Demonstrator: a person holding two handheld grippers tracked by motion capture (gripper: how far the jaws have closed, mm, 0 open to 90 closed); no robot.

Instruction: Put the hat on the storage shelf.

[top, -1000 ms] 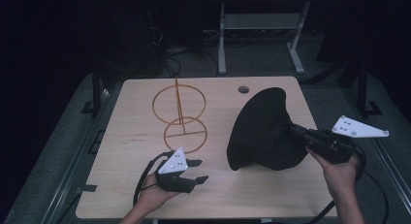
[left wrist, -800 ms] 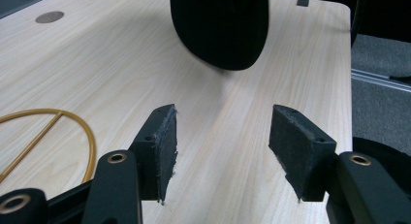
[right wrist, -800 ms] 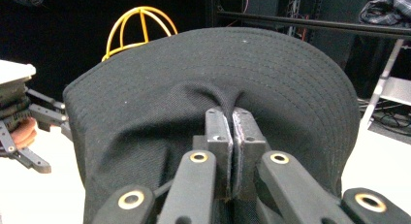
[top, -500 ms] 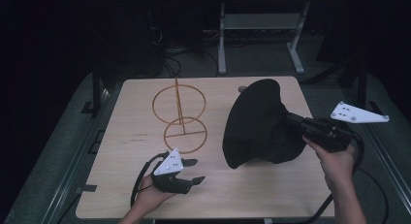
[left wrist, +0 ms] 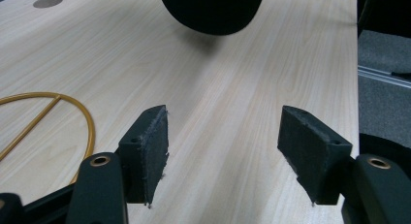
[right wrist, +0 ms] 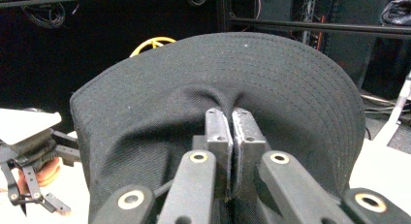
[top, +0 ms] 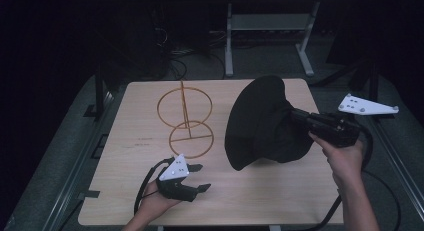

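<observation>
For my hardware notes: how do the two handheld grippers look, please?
Both the left gripper and the right gripper have black bodies, each topped by a pale three-cornered plate with small dark dots. Black cables trail from them. The jaws carry dark pads and brass-coloured rivets. Forearms are bare.

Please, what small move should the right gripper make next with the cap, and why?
Probably carry the cap a little further left, toward the stand. The right gripper is shut on the cap's fabric and holds it tilted, apparently off the table, beside the stand's upper ring rather than over it. The left gripper rests open and apart, so it does not block the way.
</observation>
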